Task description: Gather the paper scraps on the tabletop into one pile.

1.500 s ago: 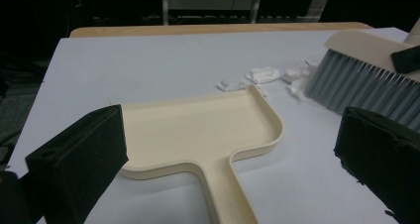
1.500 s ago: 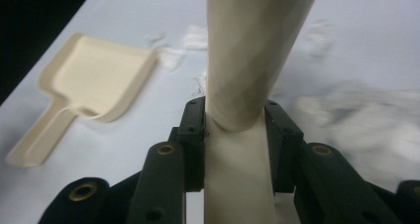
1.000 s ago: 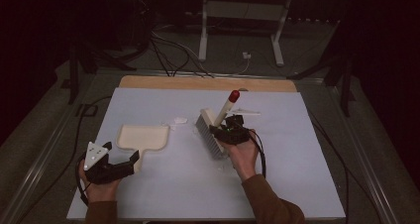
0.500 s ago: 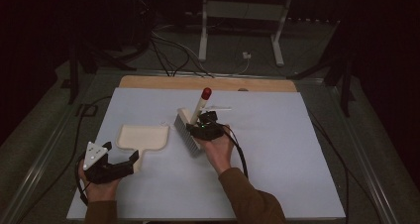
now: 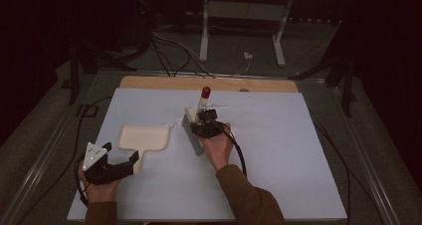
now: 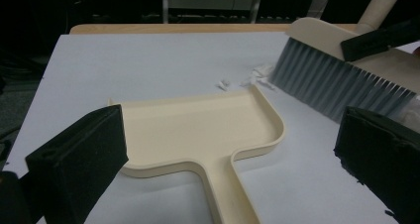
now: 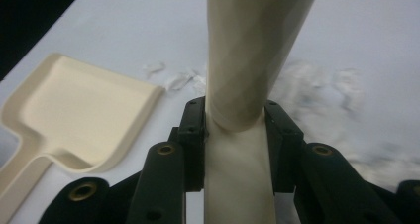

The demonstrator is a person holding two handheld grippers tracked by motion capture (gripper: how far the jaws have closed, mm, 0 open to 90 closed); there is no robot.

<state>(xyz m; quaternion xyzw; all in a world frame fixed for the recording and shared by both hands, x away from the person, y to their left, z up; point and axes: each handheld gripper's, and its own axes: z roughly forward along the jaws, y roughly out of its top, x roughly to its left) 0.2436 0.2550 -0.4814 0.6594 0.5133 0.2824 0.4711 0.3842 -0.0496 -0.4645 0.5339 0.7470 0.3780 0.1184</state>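
- Two grippers: right gripper [image 5: 205, 121] has its fingers clamped on the brush [image 5: 195, 130] handle.
- Left gripper [image 5: 130, 161], fingers apart, straddles the dustpan [image 5: 143, 138] handle.
- Paper scraps [image 6: 255, 75] lie between bristles and dustpan.

One dustpan [image 5: 143, 137], one brush [image 5: 195, 126]

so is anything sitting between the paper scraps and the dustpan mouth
Nothing visible does. The scraps lie on bare table just off the dustpan rim's corner, with the brush bristles right behind them, held by the right gripper.
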